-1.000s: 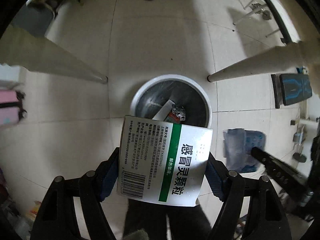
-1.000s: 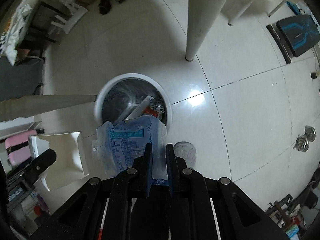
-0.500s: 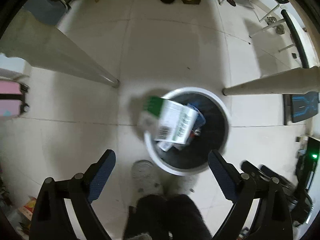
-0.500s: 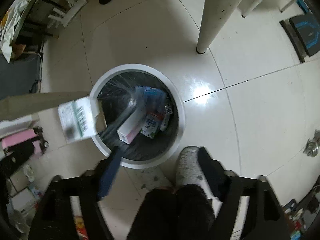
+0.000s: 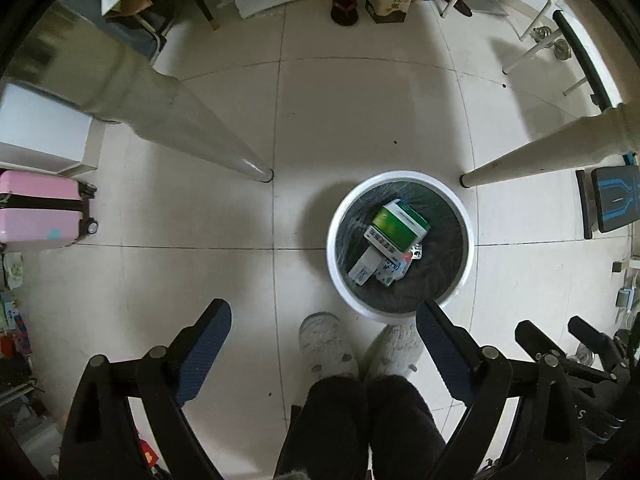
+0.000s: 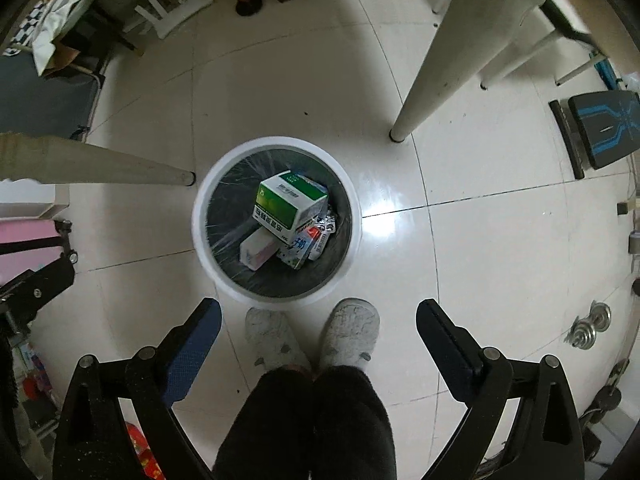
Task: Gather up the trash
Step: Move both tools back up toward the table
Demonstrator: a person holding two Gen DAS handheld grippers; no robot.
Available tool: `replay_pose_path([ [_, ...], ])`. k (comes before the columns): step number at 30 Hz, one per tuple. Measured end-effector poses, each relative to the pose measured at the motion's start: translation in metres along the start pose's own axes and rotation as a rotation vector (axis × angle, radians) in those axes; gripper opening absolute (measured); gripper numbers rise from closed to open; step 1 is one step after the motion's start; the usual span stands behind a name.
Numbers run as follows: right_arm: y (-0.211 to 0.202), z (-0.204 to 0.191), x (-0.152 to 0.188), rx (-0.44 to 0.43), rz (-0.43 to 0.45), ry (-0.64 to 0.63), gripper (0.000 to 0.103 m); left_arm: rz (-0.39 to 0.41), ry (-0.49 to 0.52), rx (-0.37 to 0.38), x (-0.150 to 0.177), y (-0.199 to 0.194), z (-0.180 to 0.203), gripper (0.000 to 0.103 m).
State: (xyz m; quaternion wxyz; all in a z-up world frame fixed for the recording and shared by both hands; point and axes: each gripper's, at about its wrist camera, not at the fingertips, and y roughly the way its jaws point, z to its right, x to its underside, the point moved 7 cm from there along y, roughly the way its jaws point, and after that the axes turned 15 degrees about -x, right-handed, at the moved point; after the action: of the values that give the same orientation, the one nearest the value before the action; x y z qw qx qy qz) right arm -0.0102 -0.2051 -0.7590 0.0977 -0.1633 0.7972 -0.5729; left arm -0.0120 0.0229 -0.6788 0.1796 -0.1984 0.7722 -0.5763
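Observation:
A round white trash bin [image 5: 335, 220] with a black liner stands on the tiled floor; it also shows in the right wrist view [image 6: 200, 204]. Inside lie a green and white medicine box [image 5: 400, 225] [image 6: 289, 204], a small white and pink box [image 6: 258, 249], a blue printed packet [image 6: 298, 250] and a foil blister strip [image 6: 329, 222]. My left gripper [image 5: 323, 322] is open and empty, high above the floor, left of the bin. My right gripper [image 6: 319, 322] is open and empty, above the bin's near side.
Two pale table legs [image 5: 192, 124] [image 5: 532, 156] slant down beside the bin. The person's grey slippers [image 6: 316, 336] stand at the bin's near rim. A pink suitcase [image 5: 40, 212] is at left, a black and blue bench [image 6: 600, 128] at right, clutter along the far wall.
Both grippers opened and dropped their loads: the medicine box and the blue packet fell into the bin. Both grippers then rose higher above the floor.

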Motion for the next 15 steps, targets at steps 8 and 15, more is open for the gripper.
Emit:
replay_pose_path([
  [8,-0.096,-0.044,0.021,-0.007,0.031,-0.048,0.099,0.008,-0.002,0.006,0.023,-0.075,-0.024,0.094],
  [15,-0.181,-0.081,0.045,-0.030,0.039,-0.067,0.099,0.030,0.005,0.038,0.040,-0.142,-0.044,0.094],
])
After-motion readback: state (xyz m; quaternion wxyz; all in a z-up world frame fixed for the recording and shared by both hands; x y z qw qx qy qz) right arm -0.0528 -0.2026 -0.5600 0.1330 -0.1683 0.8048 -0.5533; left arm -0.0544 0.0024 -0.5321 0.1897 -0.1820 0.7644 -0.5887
